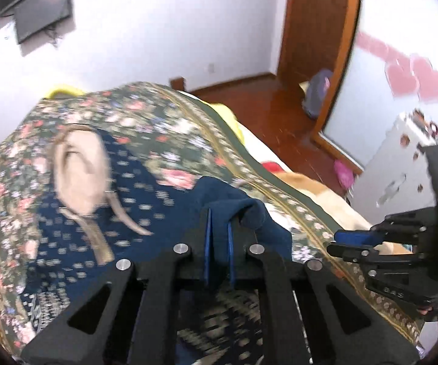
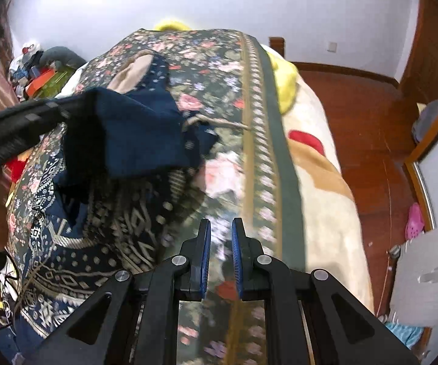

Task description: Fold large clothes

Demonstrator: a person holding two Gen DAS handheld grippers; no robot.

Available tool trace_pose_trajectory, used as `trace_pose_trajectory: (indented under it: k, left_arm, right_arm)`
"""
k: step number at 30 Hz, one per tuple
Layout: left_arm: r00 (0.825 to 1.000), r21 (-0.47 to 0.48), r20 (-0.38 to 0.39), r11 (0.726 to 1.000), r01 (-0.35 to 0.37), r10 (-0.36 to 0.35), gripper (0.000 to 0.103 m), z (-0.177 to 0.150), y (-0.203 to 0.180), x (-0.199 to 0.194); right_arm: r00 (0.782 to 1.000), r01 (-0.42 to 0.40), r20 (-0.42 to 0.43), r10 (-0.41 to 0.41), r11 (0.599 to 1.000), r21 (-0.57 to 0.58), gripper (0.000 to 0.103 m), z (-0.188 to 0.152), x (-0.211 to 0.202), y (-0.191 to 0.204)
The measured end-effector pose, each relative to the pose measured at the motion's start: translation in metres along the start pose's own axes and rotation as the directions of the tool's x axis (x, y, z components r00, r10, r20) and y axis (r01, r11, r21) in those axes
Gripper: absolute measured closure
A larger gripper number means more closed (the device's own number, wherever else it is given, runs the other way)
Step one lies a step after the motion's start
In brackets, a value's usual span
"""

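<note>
My left hand-held gripper (image 1: 219, 237) was clenched on a bunched fold of the navy garment (image 1: 145, 188), its blue pads pressed against the dark cloth, which humped up just beyond the fingertips. The garment, navy with pale geometric print and a beige lining (image 1: 78, 173) showing at its neck opening, lay spread over the floral bedspread (image 1: 158, 121) on the bed. A beige drawstring (image 1: 124, 216) trailed from that opening toward the gripper.

From the right wrist camera, I saw the same garment (image 2: 103, 237) lying on the left half of the bedspread (image 2: 219, 91), with the lifted navy fold (image 2: 139, 133) held up by the left hand-held gripper (image 2: 66, 106) above the rest of the cloth. My right hand-held gripper (image 2: 220, 255) was released, a clear gap between its blue pads and nothing in them; it hovered over the bedspread just right of the garment's patterned hem. In the left wrist view that gripper (image 1: 340, 243) showed at the right edge of the bedspread.

Right of the bedspread's green border lay a cream blanket (image 2: 325, 206), and beyond it the wooden floor (image 2: 371, 127). A yellow pillow (image 2: 285, 85) sat at the bedspread's far right corner. Much of the cloth was blurred.
</note>
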State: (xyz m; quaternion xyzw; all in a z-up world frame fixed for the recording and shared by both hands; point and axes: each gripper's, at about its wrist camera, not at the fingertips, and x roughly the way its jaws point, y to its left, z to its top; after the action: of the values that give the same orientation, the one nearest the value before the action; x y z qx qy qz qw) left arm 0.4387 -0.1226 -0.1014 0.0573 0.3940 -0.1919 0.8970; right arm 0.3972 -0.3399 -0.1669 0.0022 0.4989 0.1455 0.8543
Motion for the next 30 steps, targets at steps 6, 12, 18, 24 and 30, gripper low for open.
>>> trace_pose_trajectory:
  k: [6,12,18,24,30]
  left_arm:
    - [0.997,-0.107,0.008,0.992,-0.073,0.075,0.095,-0.029,0.073,-0.032]
    - [0.986,-0.179,-0.074,0.97,-0.161,0.15,0.095,-0.084,0.133,-0.03]
    - [0.965,-0.236,-0.138,0.938,-0.252,0.225,0.095,-0.145,0.185,-0.036]
    - [0.933,-0.307,-0.226,0.889,-0.339,0.278,0.095,-0.207,0.233,-0.037]
    - [0.933,-0.38,-0.275,0.866,-0.326,0.231,0.095,-0.249,0.26,-0.047]
  right_arm:
    - [1.0,-0.017,-0.001,0.017,0.997,-0.077,0.093,0.014,0.019,0.048]
    - [0.996,0.06,-0.063,-0.071,0.986,-0.158,0.093,0.02,0.066,0.083]
    - [0.964,0.247,-0.027,-0.266,0.926,-0.286,0.093,0.012,0.091,0.099]
    - [0.932,0.34,-0.011,-0.363,0.881,-0.33,0.093,0.009,0.094,0.111]
    - [0.922,0.365,-0.003,-0.387,0.871,-0.328,0.088,0.008,0.095,0.11]
